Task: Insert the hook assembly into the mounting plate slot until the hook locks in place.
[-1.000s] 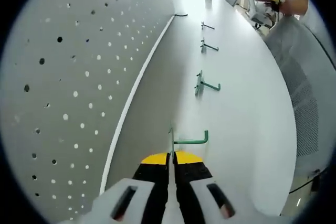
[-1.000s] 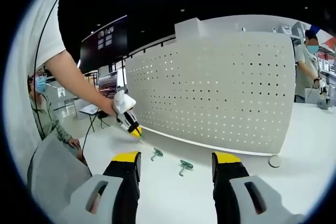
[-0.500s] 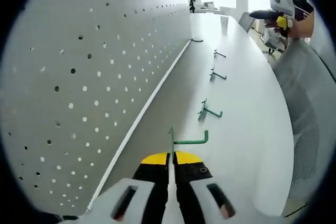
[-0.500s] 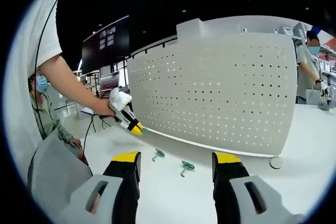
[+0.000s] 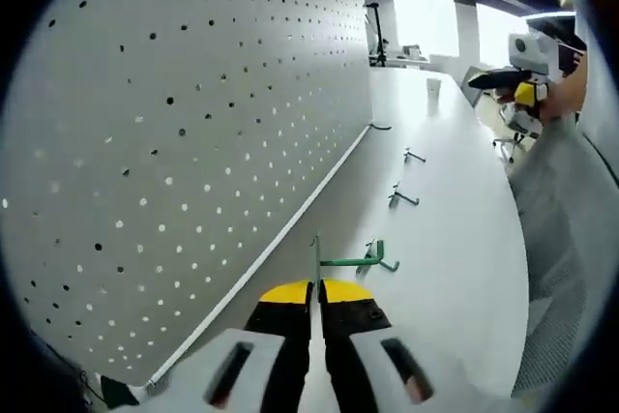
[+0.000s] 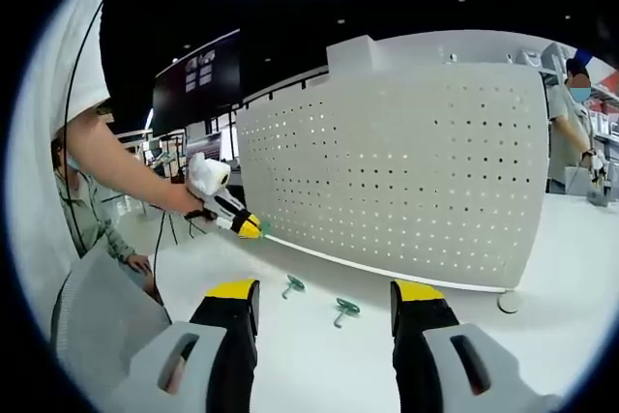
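Now, left tongs [image 5: 316,299] clenched on green hook [image 5: 340,259], lifted off bench [image 5: 455,210] beside pegboard [image 5: 193,142] (mounting plate). Right tongs [image 6: 324,299] released. Best: square backplate to holes, press until seated.

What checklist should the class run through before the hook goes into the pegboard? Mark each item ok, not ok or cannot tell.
1. Left tool shut on the green hook: ok.
2. Hook lifted off the table: ok.
3. Hook tip seated in a pegboard hole: not ok, it is apart from the board.
4. Right tool open and free: ok.
5. Spare hooks visible on the table: ok.
6. Which hole is the target: cannot tell.
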The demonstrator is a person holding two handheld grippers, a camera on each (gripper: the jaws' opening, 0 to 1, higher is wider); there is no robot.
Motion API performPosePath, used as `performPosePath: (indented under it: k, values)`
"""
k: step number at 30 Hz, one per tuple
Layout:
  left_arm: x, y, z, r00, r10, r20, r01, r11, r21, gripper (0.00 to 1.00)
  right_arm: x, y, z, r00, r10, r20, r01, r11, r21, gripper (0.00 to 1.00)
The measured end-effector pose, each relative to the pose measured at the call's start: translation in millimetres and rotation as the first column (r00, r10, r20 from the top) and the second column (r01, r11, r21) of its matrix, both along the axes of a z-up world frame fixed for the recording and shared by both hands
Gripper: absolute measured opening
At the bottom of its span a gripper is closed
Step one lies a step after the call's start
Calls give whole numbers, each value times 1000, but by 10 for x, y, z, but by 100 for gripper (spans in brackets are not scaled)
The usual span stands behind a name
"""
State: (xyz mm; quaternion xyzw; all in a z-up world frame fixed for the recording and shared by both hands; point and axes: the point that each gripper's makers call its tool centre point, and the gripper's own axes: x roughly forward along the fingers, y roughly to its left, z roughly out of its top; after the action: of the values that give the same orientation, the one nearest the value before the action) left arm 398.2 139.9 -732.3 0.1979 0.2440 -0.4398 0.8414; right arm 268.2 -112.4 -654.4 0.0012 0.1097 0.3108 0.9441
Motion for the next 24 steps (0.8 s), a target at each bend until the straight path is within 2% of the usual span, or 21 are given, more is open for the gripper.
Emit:
performPosePath:
  k: [2, 9, 12, 19, 22, 24]
  values:
    - [-17, -15, 33, 1000, 1, 12, -1, 1000, -2, 3, 1, -1, 1, 1000, 0, 2, 0, 1000, 0, 52]
    - [-73, -113, 252, 997, 55, 46, -50, 993, -107, 3, -2, 6, 8, 1000, 2, 3, -2, 1000, -2, 52]
    - [-137, -144, 272, 997, 55, 58, -49, 993, -107, 3, -3, 12, 6, 1000, 5, 3, -5, 1000, -1, 52]
    - [-260, -225, 386, 994, 81, 77, -67, 982, -177, 3, -12, 28, 13, 1000, 11, 6, -11, 1000, -2, 52]
    - [-272, -252, 491, 989, 119, 89, -96, 969, -226, 3, -12, 27, 10, 1000, 12, 6, -12, 1000, -4, 52]
    - [-306, -291, 531, 988, 114, 102, -88, 970, -229, 3, -12, 25, 14, 1000, 11, 7, -11, 1000, -3, 52]
